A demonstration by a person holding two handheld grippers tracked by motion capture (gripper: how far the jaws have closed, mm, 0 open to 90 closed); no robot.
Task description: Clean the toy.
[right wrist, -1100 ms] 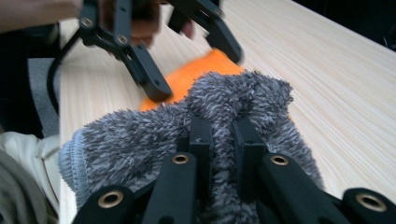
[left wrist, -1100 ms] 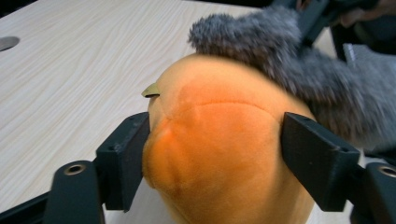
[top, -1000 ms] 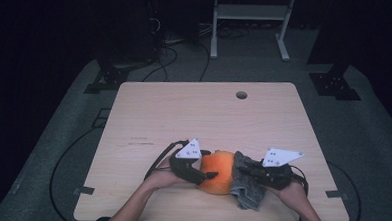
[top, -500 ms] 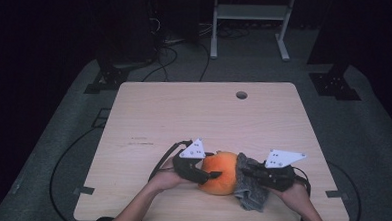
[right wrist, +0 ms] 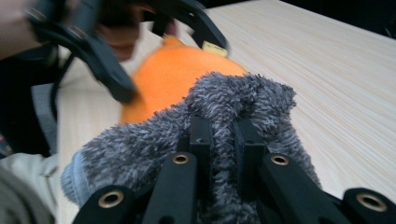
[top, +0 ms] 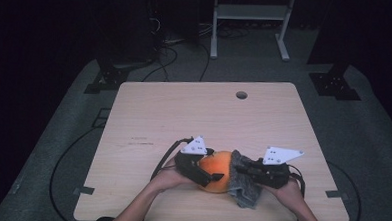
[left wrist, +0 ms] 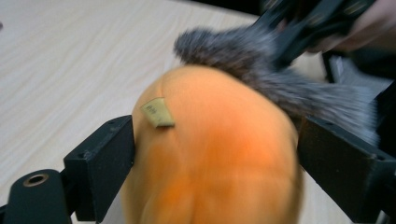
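An orange plush ball (top: 224,165) with a small tan tag (left wrist: 158,112) rests on the wooden table (top: 194,115) near its front edge. My left gripper (top: 214,165) comes in from the left. Its jaws have just been opening and now stand wide on either side of the ball (left wrist: 219,154), at its flanks with no visible squeeze. A grey fuzzy sock (top: 245,192) drapes against the ball's right side. My right gripper (top: 244,171) is shut on that sock (right wrist: 243,93), its pinched jaws buried in the pile. The left gripper view is blurred.
A round cable hole (top: 241,95) sits near the table's far edge. Bare tabletop spreads behind and to the left of the hands. On the dark floor beyond are cables (top: 171,52), a white metal frame (top: 251,13) and black stand feet (top: 335,86).
The left gripper's jaws stand wider around the orange ball than before. Both hands and the sock stay in place.
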